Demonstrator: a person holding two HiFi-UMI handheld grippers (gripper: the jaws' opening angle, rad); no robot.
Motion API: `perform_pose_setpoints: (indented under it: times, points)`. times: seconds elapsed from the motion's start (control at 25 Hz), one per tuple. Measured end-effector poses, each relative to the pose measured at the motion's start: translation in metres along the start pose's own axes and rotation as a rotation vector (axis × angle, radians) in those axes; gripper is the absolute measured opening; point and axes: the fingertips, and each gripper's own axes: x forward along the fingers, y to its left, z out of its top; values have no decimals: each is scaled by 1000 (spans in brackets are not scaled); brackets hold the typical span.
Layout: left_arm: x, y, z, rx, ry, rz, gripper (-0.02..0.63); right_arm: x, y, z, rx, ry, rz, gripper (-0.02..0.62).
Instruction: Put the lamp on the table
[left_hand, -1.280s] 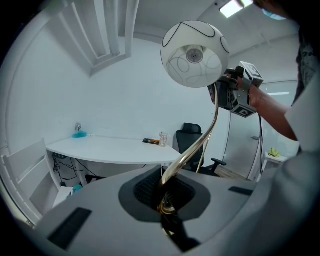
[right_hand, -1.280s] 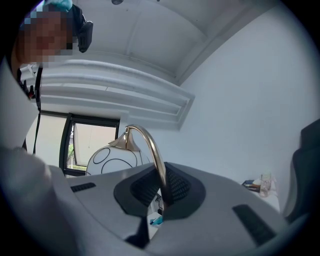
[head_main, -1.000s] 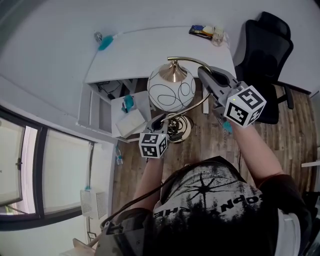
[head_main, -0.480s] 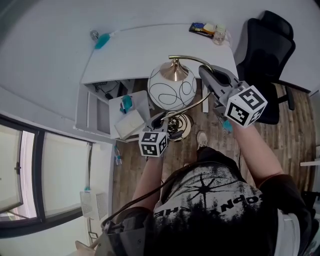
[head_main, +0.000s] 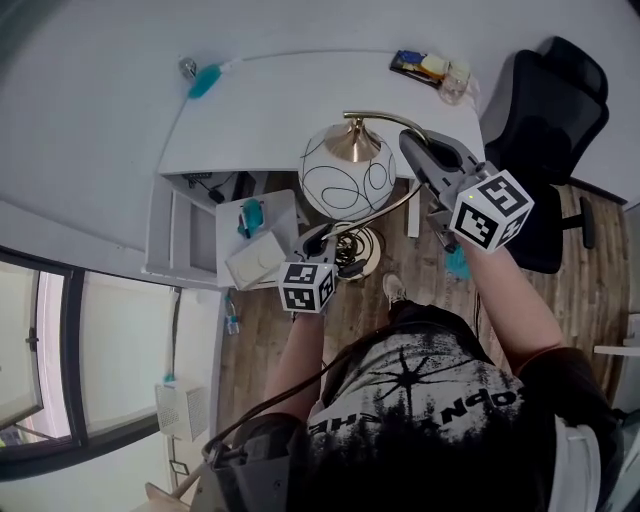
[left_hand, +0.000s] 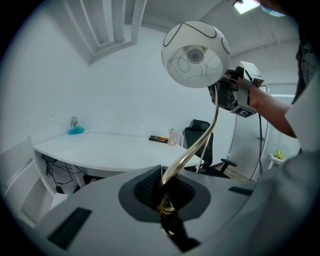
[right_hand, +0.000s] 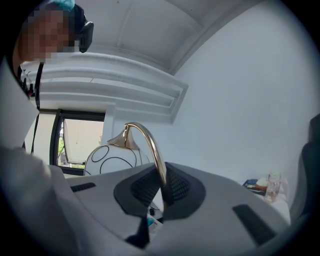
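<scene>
Lamp (head_main: 346, 178) is held in the air at the bench's (head_main: 290, 110) near edge, base over the floor. Left gripper (left_hand: 163, 194) fingers clamp its lower stem, right gripper (right_hand: 163, 192) fingers its upper curve. Chair (head_main: 552, 120) stands off the right edge

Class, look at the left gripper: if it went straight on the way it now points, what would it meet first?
Probably the white table. The left gripper, shut on the lamp's brass stem, points toward the table's near side, though depth is unclear.
</scene>
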Motion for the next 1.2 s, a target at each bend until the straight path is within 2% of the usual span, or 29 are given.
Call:
perform_pose_setpoints:
  times: [0.16,0.4,0.68,1.2]
  points:
    - [28,11,17,-20,0,17,15,26,-28,6,5,22,21,17]
    - [44,19,19,-28,-18,59,15,40,-43,2,0,22,54,17]
    - [104,29,50,-56,-5,106,15,78,-112,10,18,12,122,17]
    - [153,43,72,-67,-10,163,15,111,-166,13,42,-5,183,17]
